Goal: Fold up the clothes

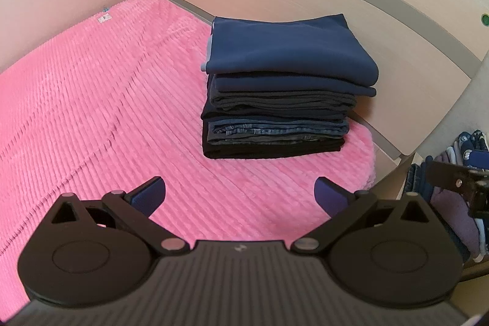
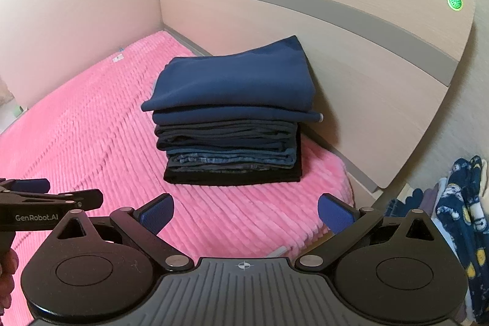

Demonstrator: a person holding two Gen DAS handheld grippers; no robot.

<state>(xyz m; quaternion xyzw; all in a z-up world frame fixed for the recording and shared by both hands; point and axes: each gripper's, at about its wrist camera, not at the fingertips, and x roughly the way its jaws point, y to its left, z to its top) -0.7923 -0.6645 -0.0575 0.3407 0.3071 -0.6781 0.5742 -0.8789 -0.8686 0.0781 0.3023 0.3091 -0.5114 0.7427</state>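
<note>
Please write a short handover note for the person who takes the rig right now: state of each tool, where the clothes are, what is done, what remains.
Left tool: open, empty, above the pink blanket.
Right tool: open, empty, above the same blanket.
Done: a neat stack of folded clothes sits on the blanket near the headboard, navy piece on top.
Left: unfolded clothes lie in a pile off the right side of the bed. Probably fetch the next one from there and fold it on the blanket.

Colours recorded on bed

Ribbed pink blanket (image 1: 91,118); folded stack (image 1: 284,87) ran navy on top, grey and denim blue between, black at base.
</note>
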